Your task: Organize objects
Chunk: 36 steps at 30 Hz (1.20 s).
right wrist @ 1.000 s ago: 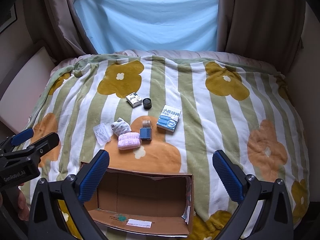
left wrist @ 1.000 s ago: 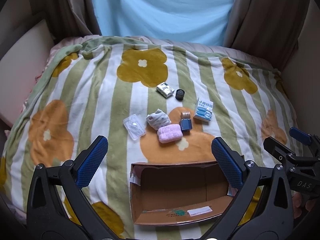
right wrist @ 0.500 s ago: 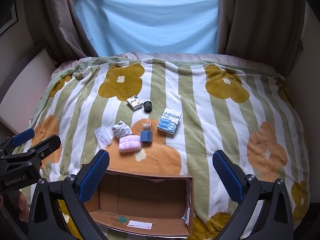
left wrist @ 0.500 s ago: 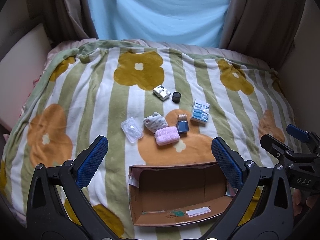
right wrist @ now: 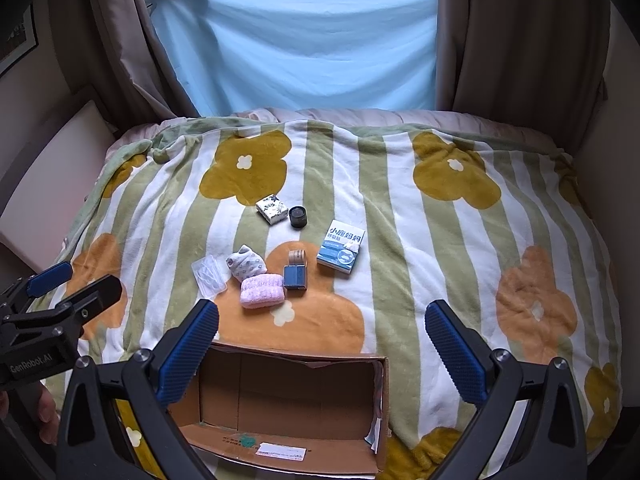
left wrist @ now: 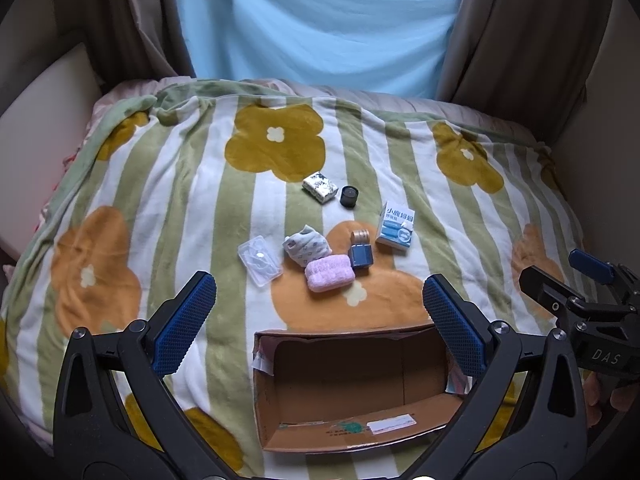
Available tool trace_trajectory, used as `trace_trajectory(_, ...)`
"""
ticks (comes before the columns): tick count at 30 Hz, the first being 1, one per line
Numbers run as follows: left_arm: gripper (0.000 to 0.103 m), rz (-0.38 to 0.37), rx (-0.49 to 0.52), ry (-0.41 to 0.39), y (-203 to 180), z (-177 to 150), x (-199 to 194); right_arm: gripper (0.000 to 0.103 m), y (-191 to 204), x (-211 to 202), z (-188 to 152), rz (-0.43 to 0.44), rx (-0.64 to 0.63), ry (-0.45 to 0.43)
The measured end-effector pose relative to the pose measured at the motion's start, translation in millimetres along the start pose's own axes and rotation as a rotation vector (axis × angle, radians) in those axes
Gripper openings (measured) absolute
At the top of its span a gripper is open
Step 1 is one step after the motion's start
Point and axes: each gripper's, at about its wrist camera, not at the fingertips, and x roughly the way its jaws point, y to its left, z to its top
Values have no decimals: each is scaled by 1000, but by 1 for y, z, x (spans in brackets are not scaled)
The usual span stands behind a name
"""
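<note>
Several small items lie mid-bed: a pink towel roll (left wrist: pixel 329 277), patterned rolled socks (left wrist: pixel 307 245), a clear plastic case (left wrist: pixel 259 260), a dark blue bottle with a tan cap (left wrist: pixel 360 250), a blue-white carton (left wrist: pixel 396 229), a black jar (left wrist: pixel 349 196) and a patterned packet (left wrist: pixel 319 187). An open empty cardboard box (left wrist: pixel 352 432) sits at the near edge. My left gripper (left wrist: pixel 318 326) is open and empty above the box. My right gripper (right wrist: pixel 322 340) is open and empty, also above the box (right wrist: pixel 280 446), with the items (right wrist: pixel 262 290) beyond.
A striped flower blanket (right wrist: pixel 460 264) covers the bed. A light blue sheet (right wrist: pixel 304 40) and brown curtains (right wrist: pixel 520 32) hang behind. A pale headboard panel (left wrist: pixel 36 128) stands at left, a wall at right.
Both grippers have drawn back and risen slightly, so the items look farther off. Both stay open. Nothing on the bed has moved.
</note>
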Motion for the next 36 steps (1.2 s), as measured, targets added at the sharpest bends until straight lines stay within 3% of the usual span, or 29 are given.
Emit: trace_trajectory(36,103,-9,-9,14,7,9,13,102,-4,8,1,13,15,-11)
